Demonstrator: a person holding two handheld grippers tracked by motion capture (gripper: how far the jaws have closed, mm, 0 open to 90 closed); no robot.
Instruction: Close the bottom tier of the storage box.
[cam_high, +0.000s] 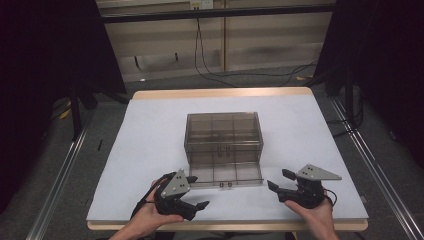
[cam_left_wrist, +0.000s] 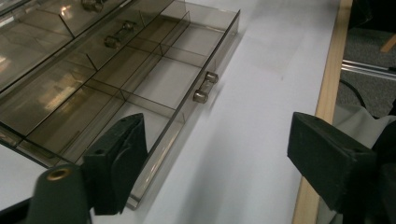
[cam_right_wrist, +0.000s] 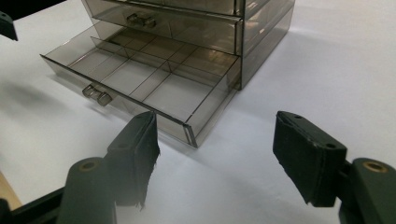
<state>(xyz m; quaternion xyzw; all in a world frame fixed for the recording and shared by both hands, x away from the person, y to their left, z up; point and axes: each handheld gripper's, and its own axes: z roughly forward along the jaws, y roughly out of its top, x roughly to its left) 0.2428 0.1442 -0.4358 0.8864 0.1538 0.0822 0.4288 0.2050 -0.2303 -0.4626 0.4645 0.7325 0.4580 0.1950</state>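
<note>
One smoky clear drawer cabinet (cam_high: 223, 132) stood there, one drawer (cam_high: 226, 176) pulled out (six compartments), and two grippers (cam_high: 192, 199) (cam_high: 276, 182)

This looks like a lab or recording booth set up for capture rather than a home. A white-covered worktop (cam_high: 150, 150) with a wooden edge stands between black curtains (cam_high: 45, 75) on both sides. Cables (cam_high: 210, 70) trail across the grey floor (cam_high: 165, 80) behind it, metal rails (cam_high: 60, 175) flank the worktop, and plain pale wall panels (cam_high: 270, 35) close the back.
</note>
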